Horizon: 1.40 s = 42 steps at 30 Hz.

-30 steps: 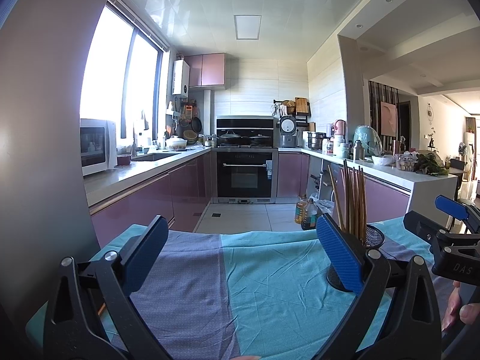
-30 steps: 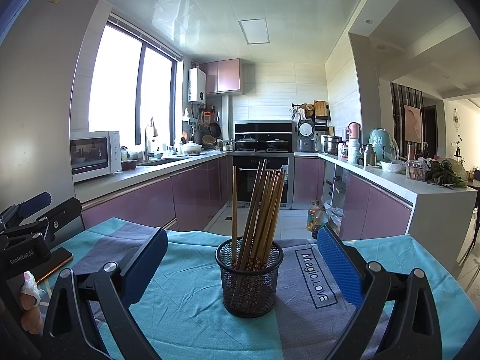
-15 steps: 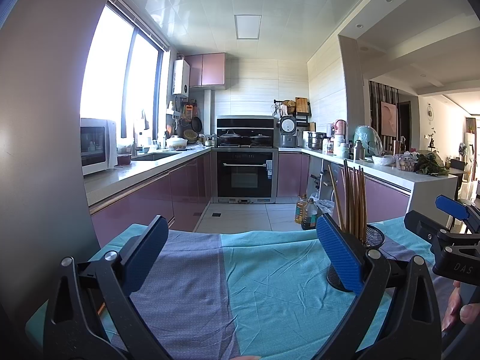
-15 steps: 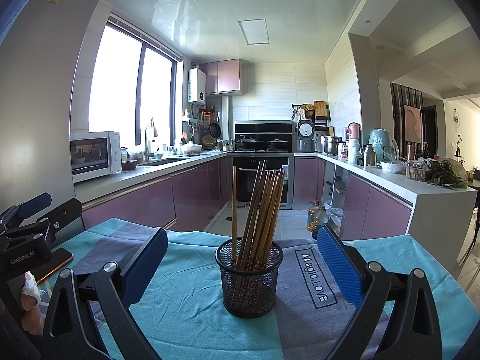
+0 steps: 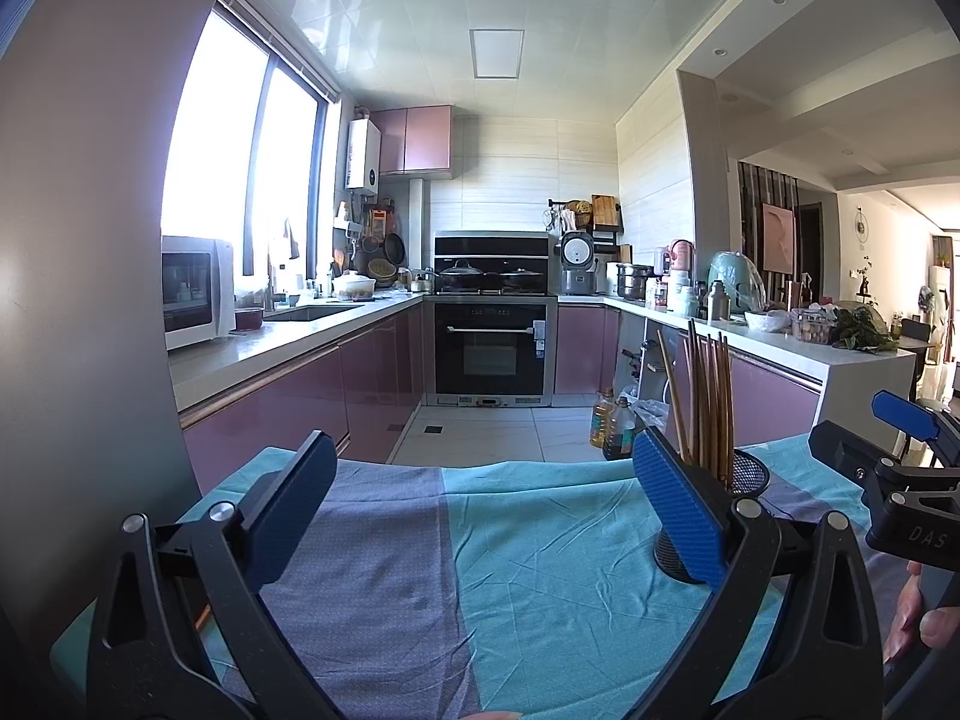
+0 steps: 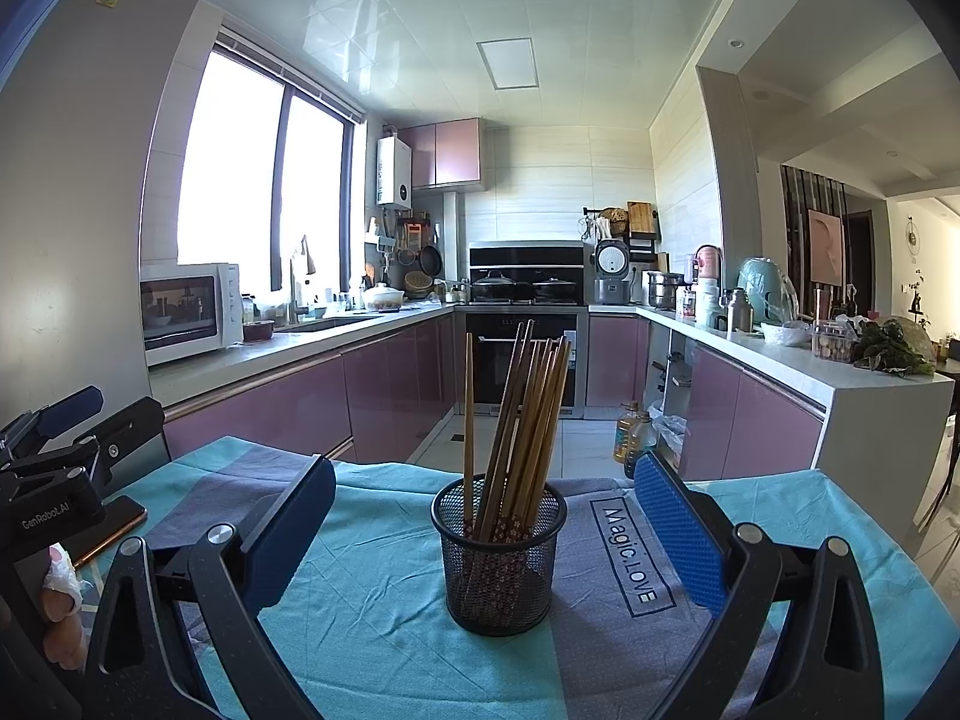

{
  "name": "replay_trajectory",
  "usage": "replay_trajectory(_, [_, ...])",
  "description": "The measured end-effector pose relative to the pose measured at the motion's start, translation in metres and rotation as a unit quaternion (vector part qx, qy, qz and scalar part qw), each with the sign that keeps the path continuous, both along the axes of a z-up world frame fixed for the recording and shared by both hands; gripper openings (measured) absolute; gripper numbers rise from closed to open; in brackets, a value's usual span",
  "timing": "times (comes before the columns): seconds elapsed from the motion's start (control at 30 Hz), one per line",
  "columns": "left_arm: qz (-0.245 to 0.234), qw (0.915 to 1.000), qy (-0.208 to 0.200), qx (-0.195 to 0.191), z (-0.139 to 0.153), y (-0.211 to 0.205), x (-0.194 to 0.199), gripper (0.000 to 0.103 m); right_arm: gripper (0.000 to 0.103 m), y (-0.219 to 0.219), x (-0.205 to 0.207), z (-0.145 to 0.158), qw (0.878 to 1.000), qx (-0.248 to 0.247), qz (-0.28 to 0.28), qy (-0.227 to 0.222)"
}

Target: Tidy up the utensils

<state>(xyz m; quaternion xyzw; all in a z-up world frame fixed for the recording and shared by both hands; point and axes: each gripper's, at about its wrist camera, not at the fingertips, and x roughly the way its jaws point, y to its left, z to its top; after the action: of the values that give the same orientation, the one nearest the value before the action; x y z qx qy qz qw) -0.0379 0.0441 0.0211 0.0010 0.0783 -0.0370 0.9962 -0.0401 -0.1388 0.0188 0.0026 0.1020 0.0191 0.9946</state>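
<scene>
Both grippers are hovering low over the cloth [image 6: 372,618], fingers spread wide, nothing between them. The right gripper [image 6: 480,534] is facing the mesh cup [image 6: 499,564], which is standing upright mid-table with the chopsticks [image 6: 528,408] already bunched inside, one [image 6: 468,420] leaning apart at the left. The left gripper [image 5: 480,510] is looking at bare cloth, the cup [image 5: 747,474] off to its right, partly hidden behind its own finger. No loose utensils are showing on the table, so this looks like the close of the job, or a pause before tidying the bundle. If the stray stick is getting straightened, the right gripper should be pinching it high on the shaft and moving gently. That light cup could be tipping easily, so the left should be steadying its rim.
</scene>
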Motion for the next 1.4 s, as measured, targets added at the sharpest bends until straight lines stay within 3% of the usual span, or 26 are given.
replay_trajectory(1.4, [0.002, 1.0000, -0.001, -0.001, -0.0004, -0.0039, -0.0020, 0.097, 0.097, 0.0014, 0.0006, 0.0030, 1.000, 0.002, 0.001, -0.001])
